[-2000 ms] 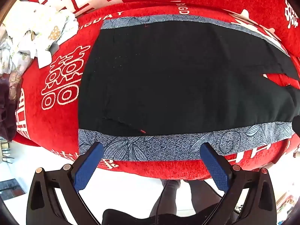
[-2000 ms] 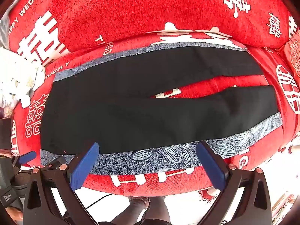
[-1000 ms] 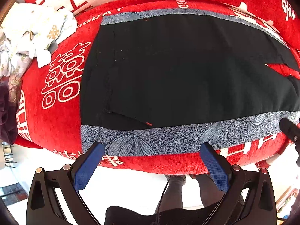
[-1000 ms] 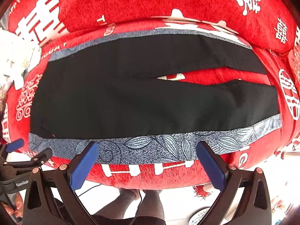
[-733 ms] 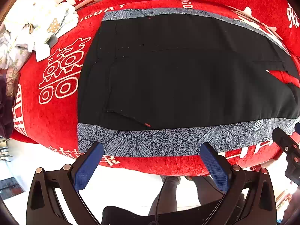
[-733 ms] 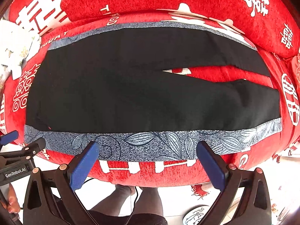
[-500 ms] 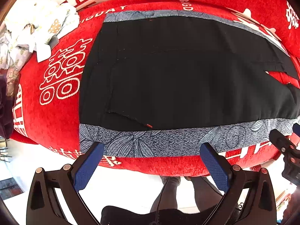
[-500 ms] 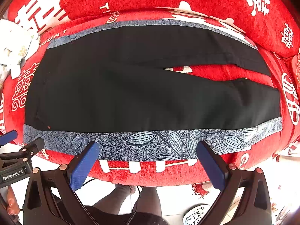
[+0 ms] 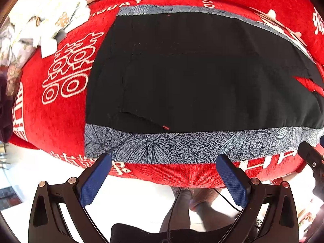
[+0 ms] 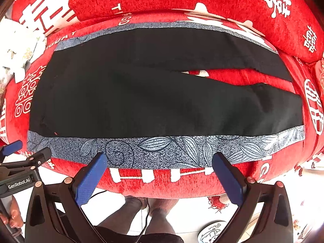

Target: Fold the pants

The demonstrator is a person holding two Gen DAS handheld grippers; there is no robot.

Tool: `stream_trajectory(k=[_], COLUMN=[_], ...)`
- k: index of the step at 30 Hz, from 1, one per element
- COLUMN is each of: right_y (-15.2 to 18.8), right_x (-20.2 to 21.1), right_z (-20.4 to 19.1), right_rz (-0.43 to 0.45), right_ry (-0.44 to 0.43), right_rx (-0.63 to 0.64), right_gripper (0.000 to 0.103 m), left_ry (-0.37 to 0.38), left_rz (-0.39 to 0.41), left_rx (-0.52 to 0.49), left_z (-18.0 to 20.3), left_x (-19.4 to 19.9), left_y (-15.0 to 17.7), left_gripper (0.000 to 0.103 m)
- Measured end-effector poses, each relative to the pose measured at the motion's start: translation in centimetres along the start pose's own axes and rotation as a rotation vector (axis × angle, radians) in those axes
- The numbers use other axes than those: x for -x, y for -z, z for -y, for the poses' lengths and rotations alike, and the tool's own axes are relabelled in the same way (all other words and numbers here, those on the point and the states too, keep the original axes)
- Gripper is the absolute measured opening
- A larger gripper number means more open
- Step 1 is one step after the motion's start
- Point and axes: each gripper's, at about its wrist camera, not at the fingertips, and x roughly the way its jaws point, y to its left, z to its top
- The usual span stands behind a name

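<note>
Pants first: from my left wrist camera, the black pants with grey leaf-patterned side bands (image 9: 202,77) lie spread flat on the red plush sofa seat with white lettering (image 9: 50,111), waist end toward the left. My left gripper (image 9: 164,162) hangs at the seat's front edge, its blue-padded jaws spread wide with nothing between them; the left fingertip (image 9: 105,158) sits just at the near grey band, though I cannot tell whether it touches. A crumpled white patterned cloth (image 9: 40,20) lies at the far left of the seat, apart from the pants. Below, a person's legs (image 9: 188,204) stand on pale floor. The other gripper's black tip shows at the right edge.

On my right wrist camera, the same pants (image 10: 162,93) stretch across the seat, the two legs parted toward the right with a wedge of red sofa (image 10: 232,77) between them. My right gripper (image 10: 159,160) also stands wide open and empty, fingertips just before the near patterned band. The left gripper's black body shows at lower left, a hand (image 10: 14,214) gripping it.
</note>
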Motion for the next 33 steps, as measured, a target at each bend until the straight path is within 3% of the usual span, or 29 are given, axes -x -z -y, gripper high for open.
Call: stream_trajectory(k=[7, 23, 25, 28, 33], right_y=[0.0, 0.6, 0.6, 0.6, 1.3], right_x=[-0.3, -1.7, -1.8, -2.2, -3.6], right_z=[0.0, 1.1, 1.3, 1.9, 4.1], right_rz=[0.008, -0.015, -0.015, -0.018, -0.038], right_ry=[-0.005, -0.056, -0.066, -0.130, -0.429], right_rx=[0.038, -0.003, -0.010, -0.047, -0.192], right_gripper=[0.103, 0.103, 0.103, 0.103, 0.103], left_ry=[-0.018, -0.029, -0.003, 0.092, 0.327], left_rz=[-0.018, -0.017, -0.006, 0.034, 0.082], left_rx=[0.017, 0.048, 0.060, 0.107, 0.249], left_z=[0.0, -0.9, -1.3, -2.9, -8.1], left_x=[-0.8, -1.6, -1.5, -1.4, -2.7], left_y=[1.0, 1.7, 1.7, 1.6, 2.9], left_gripper=[0.103, 0.103, 0.103, 0.103, 0.103])
